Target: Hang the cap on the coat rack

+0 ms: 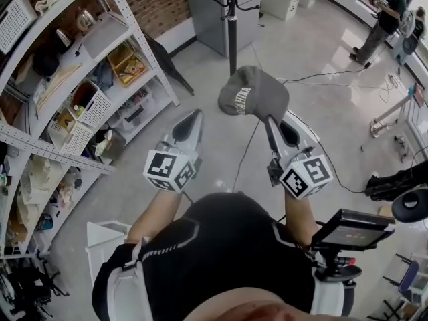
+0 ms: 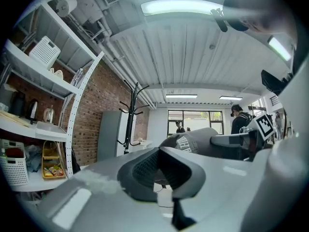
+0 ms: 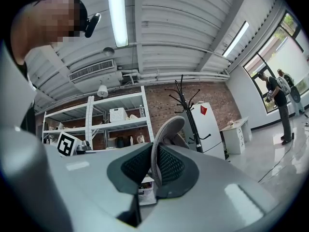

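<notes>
A grey cap (image 1: 253, 93) with white lettering is held up in front of me, its brim pinched in my right gripper (image 1: 269, 120). In the right gripper view the brim (image 3: 166, 134) stands on edge between the shut jaws of the right gripper (image 3: 155, 166). My left gripper (image 1: 194, 117) is raised just left of the cap, apart from it, its jaws together with nothing between them. From the left gripper (image 2: 161, 164) the cap (image 2: 193, 141) shows to the right. The black coat rack (image 1: 232, 25) stands straight ahead beyond the cap, its hooks (image 3: 186, 98) free.
Metal shelving (image 1: 73, 99) with baskets and boxes runs along the left. A grey cabinet (image 1: 210, 12) stands behind the rack. Cables (image 1: 314, 79) lie on the floor. People (image 1: 381, 19) stand far right. A screen on a stand (image 1: 351, 229) is close on my right.
</notes>
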Motion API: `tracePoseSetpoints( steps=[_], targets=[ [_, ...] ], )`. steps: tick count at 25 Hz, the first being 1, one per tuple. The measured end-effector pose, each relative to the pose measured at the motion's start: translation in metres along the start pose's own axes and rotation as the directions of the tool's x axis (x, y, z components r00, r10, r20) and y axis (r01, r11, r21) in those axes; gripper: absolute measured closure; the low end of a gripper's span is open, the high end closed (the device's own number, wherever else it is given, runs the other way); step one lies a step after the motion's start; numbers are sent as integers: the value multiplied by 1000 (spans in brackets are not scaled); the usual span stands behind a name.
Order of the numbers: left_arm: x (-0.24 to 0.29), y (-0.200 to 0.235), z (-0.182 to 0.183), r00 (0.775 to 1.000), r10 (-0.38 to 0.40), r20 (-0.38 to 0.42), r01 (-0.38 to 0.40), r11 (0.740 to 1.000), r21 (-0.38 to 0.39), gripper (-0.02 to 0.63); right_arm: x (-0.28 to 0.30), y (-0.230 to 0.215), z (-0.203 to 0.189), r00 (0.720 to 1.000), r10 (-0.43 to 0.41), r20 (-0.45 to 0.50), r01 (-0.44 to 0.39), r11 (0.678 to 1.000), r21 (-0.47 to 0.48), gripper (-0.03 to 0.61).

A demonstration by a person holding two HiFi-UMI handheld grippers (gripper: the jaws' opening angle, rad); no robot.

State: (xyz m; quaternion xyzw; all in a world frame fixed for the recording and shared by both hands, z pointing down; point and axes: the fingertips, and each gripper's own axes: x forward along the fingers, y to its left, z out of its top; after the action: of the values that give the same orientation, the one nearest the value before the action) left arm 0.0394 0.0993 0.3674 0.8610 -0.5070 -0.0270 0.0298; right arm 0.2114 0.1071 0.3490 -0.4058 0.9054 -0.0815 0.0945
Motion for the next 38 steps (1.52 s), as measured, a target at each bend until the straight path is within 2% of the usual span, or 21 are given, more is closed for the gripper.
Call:
tracePoseSetpoints(
  steps=[7,12,27,32,38],
  targets=[
    [32,-10,-1,999,40,-10,-40,999,23,611,4,-40,3,999,45,5,-45,999,30,548],
    [41,3,-3,999,47,-22,-46,998,31,611,22,-51,-5,999,47,-4,-47,998,52,548],
    [71,95,5,1000,-6,12,6,1000,-16,611,114,-31,1,999,50,-6,-50,999,6,548],
    [79,134,4,1000,0,15,1,999,-34,611,153,-23,-4,998,59,-17,-59,998,-3,548],
    [83,182,14,999,-4,54,5,999,-35,612,203,-12,-6,998,63,-6,-63,998,-3,548]
  ],
)
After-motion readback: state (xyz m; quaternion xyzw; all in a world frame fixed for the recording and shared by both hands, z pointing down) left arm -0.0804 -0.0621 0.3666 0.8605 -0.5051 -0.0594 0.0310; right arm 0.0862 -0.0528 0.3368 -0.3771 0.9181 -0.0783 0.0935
